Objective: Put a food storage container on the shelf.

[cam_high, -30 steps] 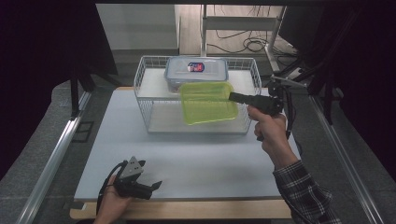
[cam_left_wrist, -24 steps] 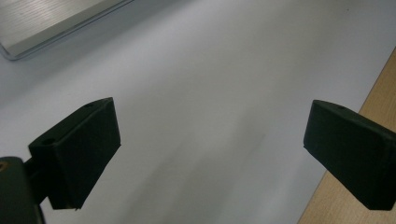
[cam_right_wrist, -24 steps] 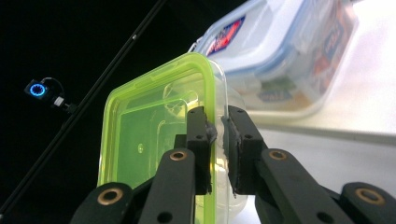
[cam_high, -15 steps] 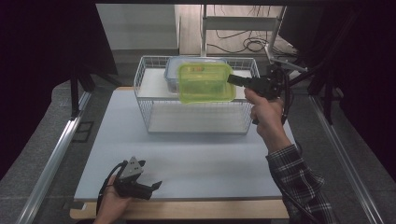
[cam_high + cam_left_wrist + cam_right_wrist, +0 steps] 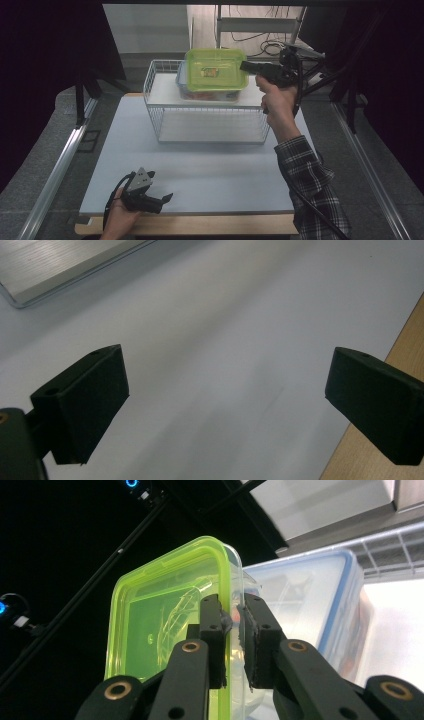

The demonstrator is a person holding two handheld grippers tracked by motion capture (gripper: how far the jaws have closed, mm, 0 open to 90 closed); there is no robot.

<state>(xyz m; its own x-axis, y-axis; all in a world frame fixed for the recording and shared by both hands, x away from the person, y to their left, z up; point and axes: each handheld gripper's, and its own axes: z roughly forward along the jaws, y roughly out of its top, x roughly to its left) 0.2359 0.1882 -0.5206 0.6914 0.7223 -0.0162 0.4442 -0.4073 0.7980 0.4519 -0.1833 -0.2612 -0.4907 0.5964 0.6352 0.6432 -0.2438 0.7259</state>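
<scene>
Right gripper (image 5: 246, 66) holds green-lidded box (image 5: 215, 70) above white table (image 5: 200, 170), dark surroundings.

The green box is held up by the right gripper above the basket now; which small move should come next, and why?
Probably lower it gently. The right gripper pinches one edge of the green box, which hangs above the blue-lidded box inside the wire basket. Setting it down flat on that box looks likely, since the two line up. The left gripper rests open on the table.
</scene>
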